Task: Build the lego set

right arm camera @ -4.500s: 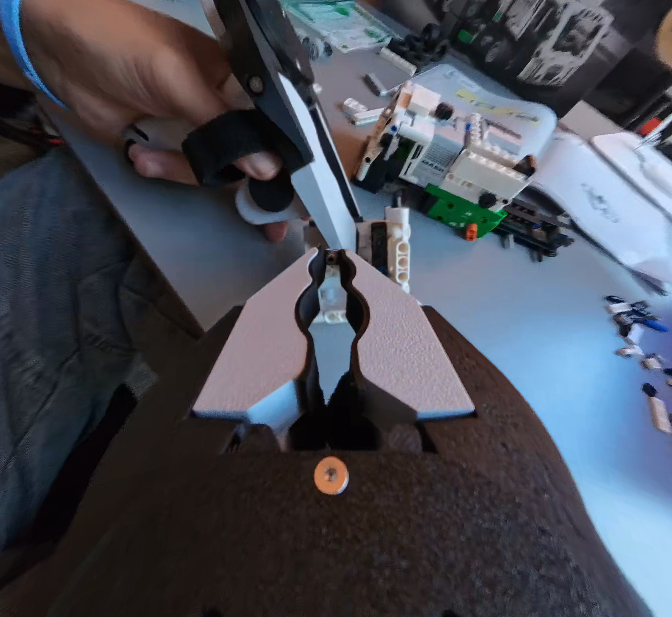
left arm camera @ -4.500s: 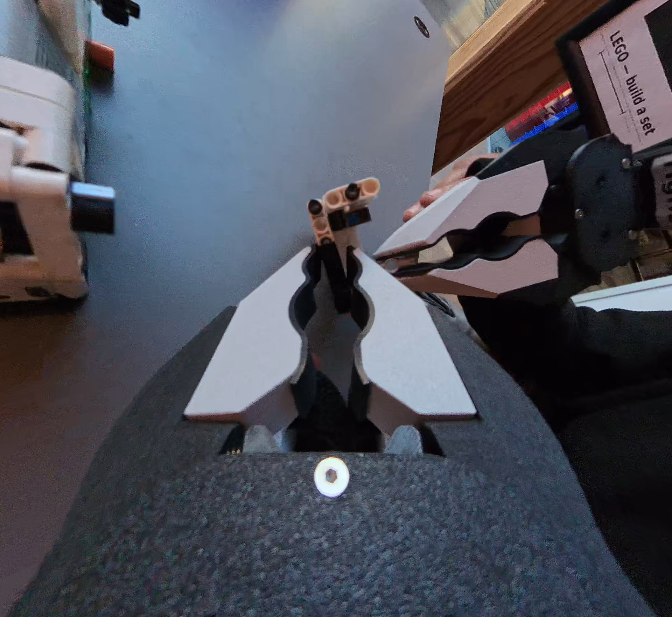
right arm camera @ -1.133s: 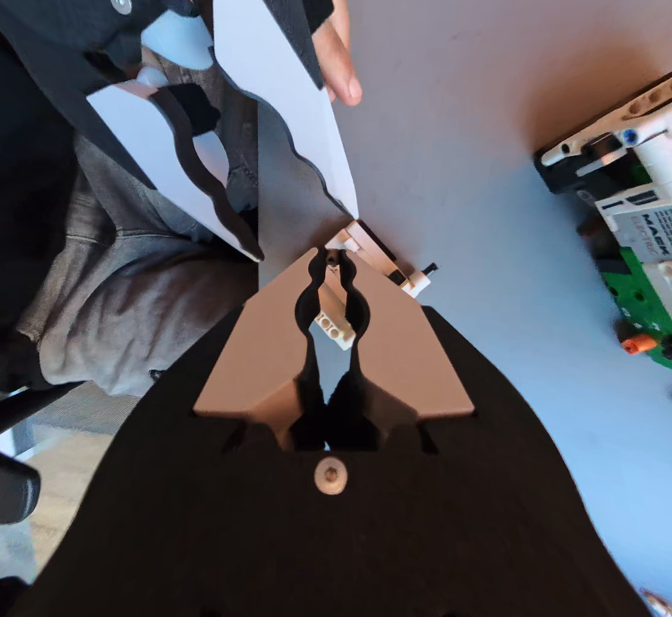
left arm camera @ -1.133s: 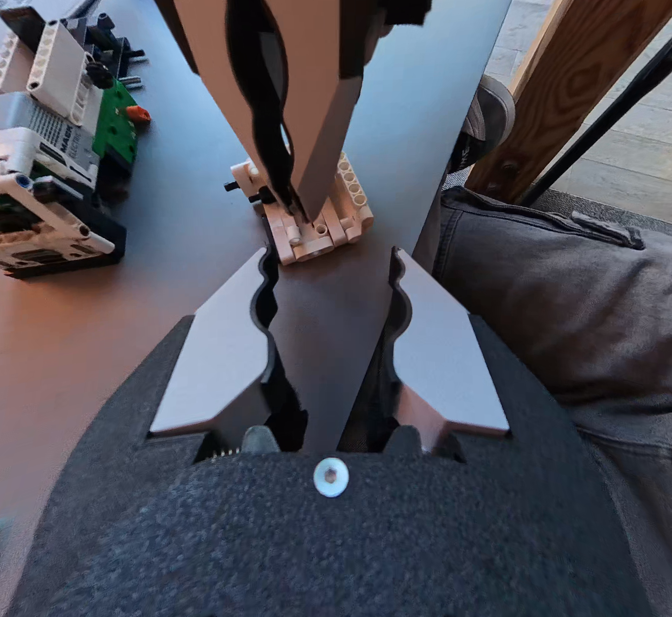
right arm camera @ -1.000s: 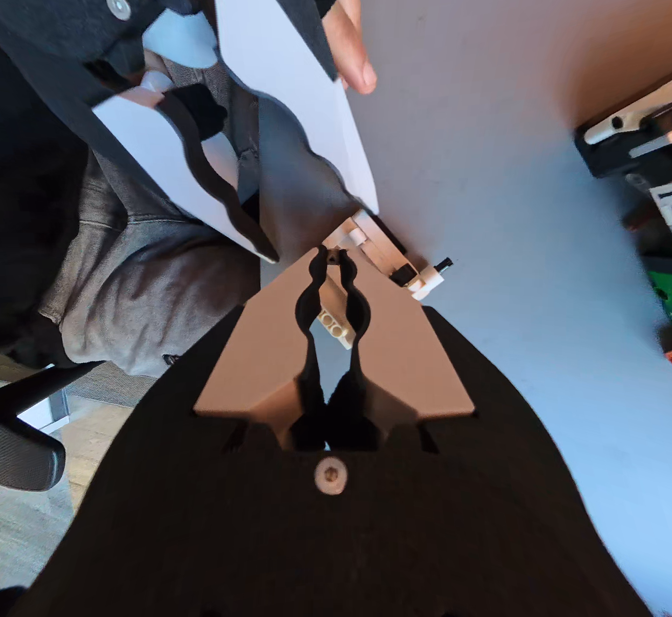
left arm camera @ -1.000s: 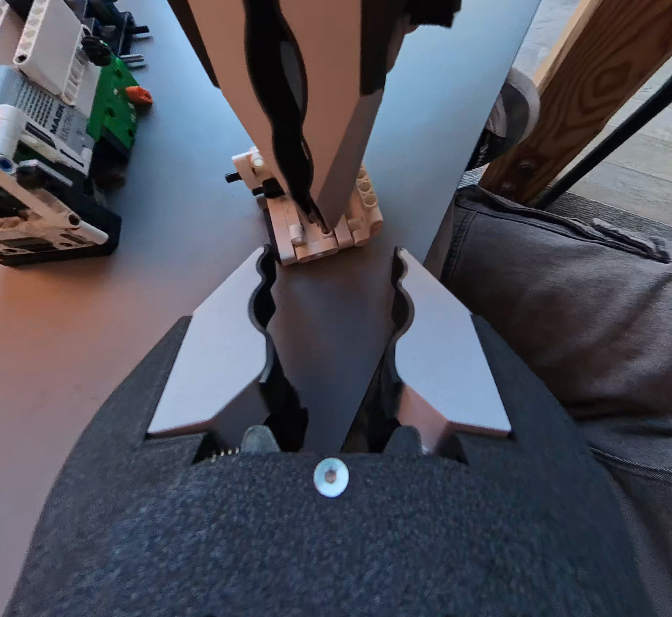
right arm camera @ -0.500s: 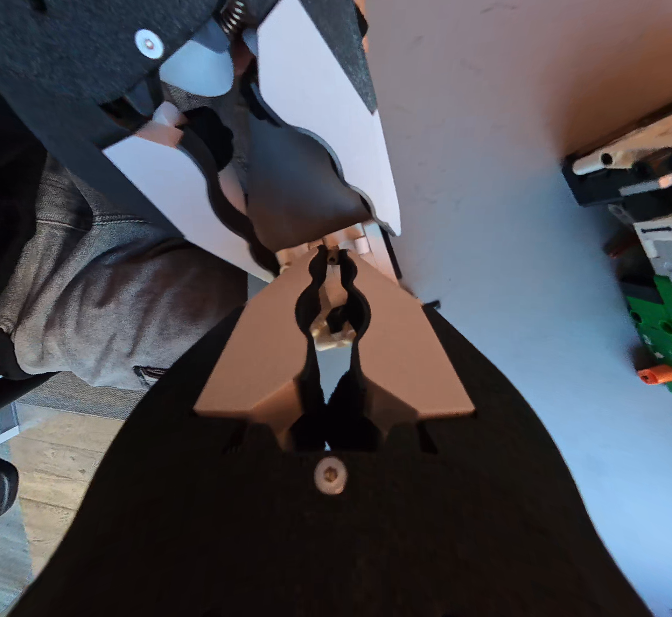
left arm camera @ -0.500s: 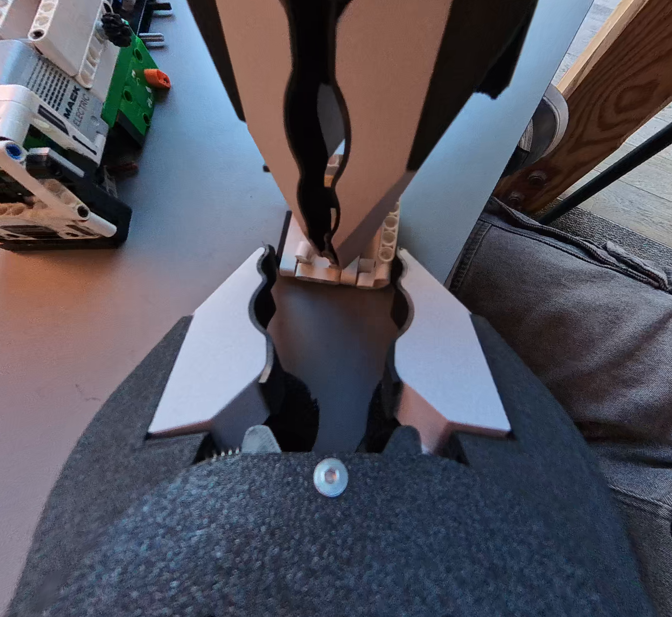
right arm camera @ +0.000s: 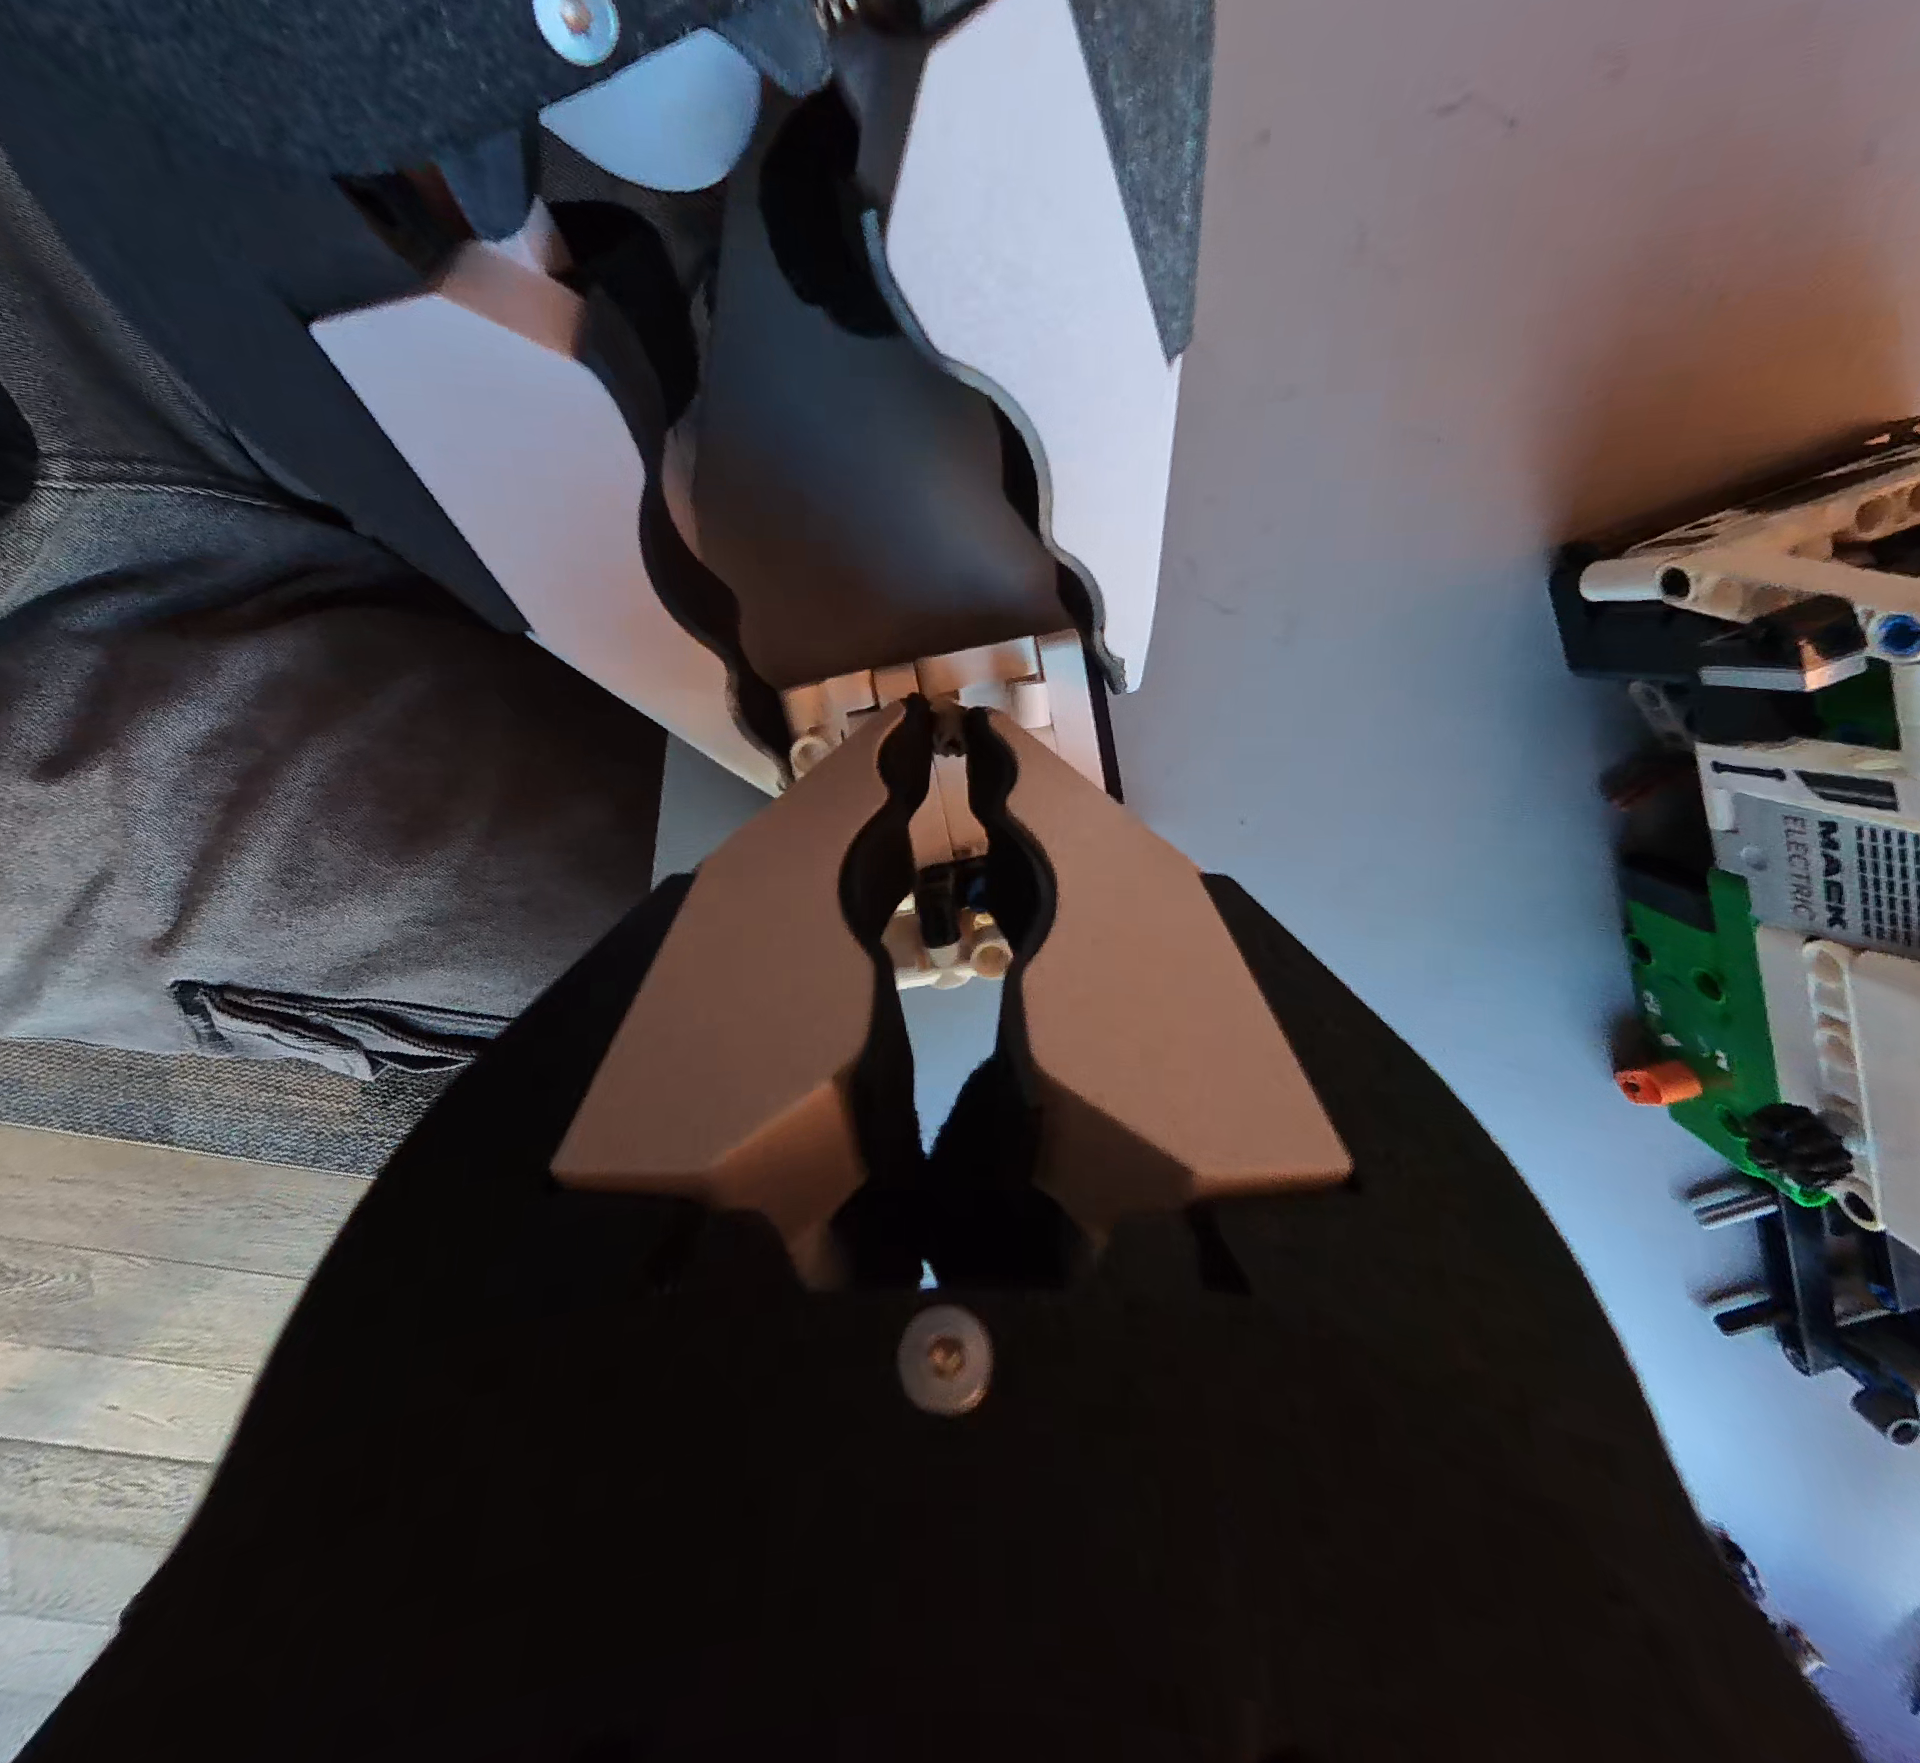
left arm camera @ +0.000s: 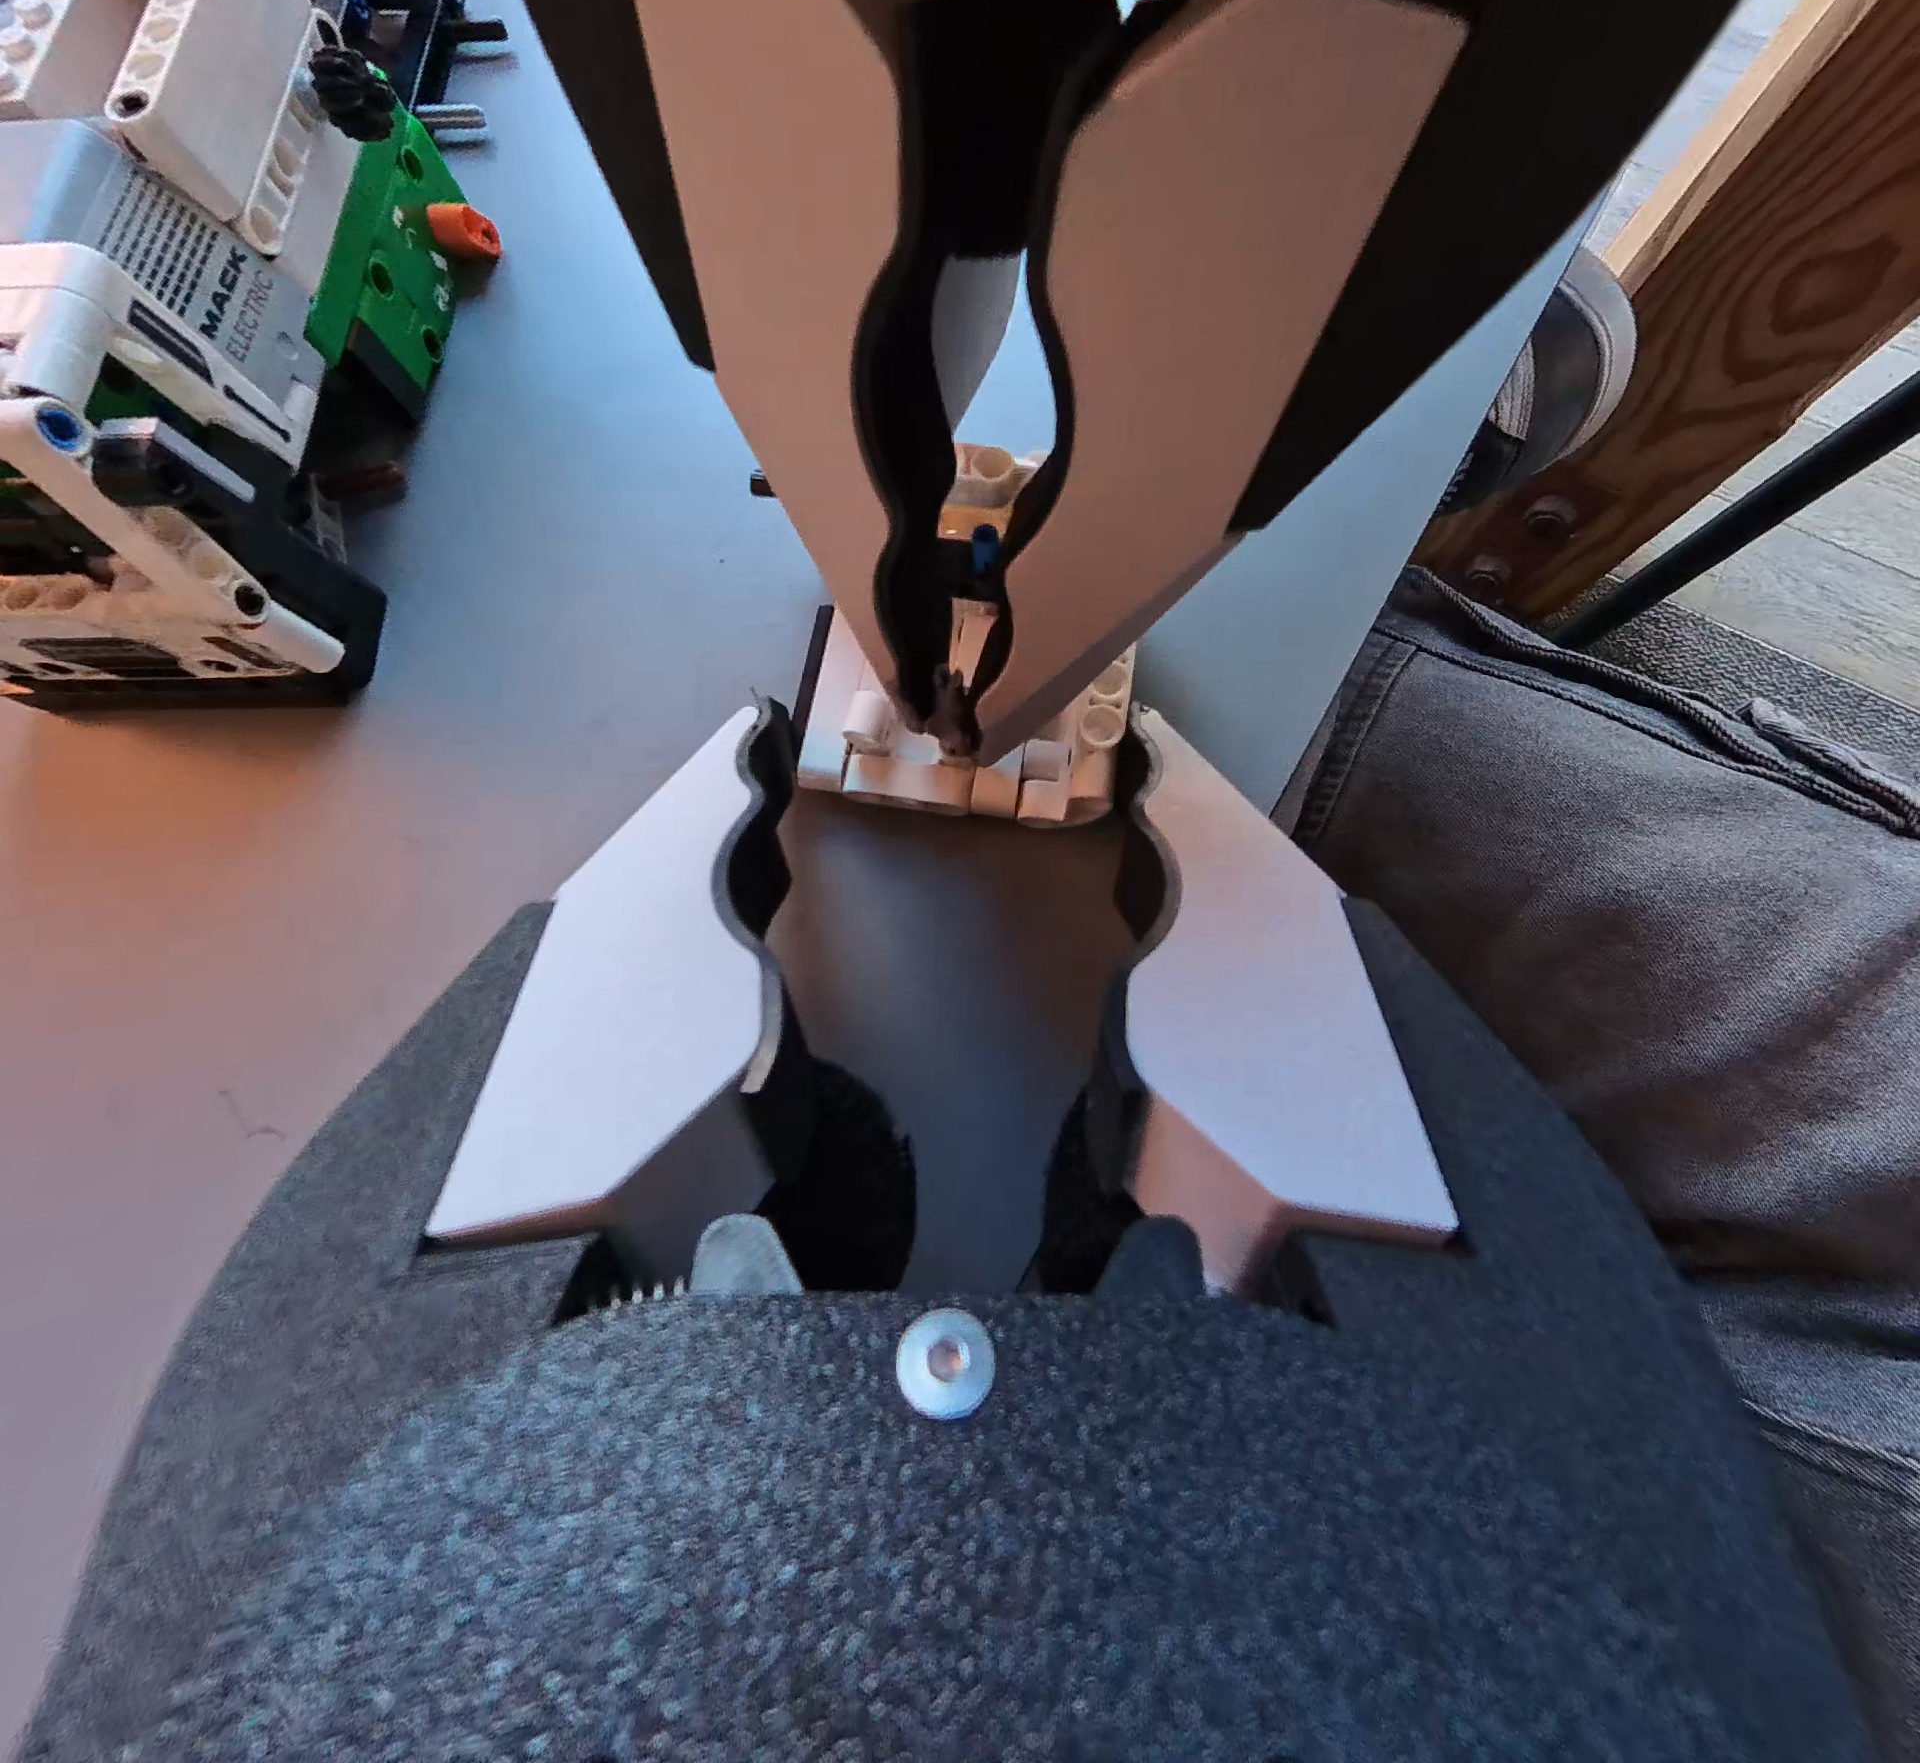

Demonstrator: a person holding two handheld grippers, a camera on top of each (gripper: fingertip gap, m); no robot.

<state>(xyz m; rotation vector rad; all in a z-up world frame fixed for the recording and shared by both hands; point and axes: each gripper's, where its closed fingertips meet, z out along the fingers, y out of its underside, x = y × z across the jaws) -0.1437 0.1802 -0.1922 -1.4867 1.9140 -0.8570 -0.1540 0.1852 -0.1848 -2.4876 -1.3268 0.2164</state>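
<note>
The small white assembly (left arm camera: 961, 757) sits on the grey worktop (left arm camera: 582, 633) near its edge, at 12 o'clock from the left tongs (left arm camera: 951, 747); these stand spread wide, a tip at either flank of the piece, seemingly bracing rather than clamping it, though real contact is too fine to tell. The right tongs (right arm camera: 940, 726) come in from the opposite side, nearly closed, nipping a tiny grey peg (right arm camera: 948, 734) at their very tips, right on the near edge of the white assembly; whether the peg is already seated cannot be told.

Risks, as I judge them: the peg is held by a sliver, so a push slightly off the hole's line could flick it out and over the worktop edge onto the person's lap (left arm camera: 1621, 934); downward force could tip or skid the light assembly, since the left tongs are not clenched on it; the two sets of tips are crowded and may knock together.

At 10 o'clock in the left view lies a larger green, white and black truck model (left arm camera: 197, 342); its grey panel bears printed lettering, legible but not repeated here.
</note>
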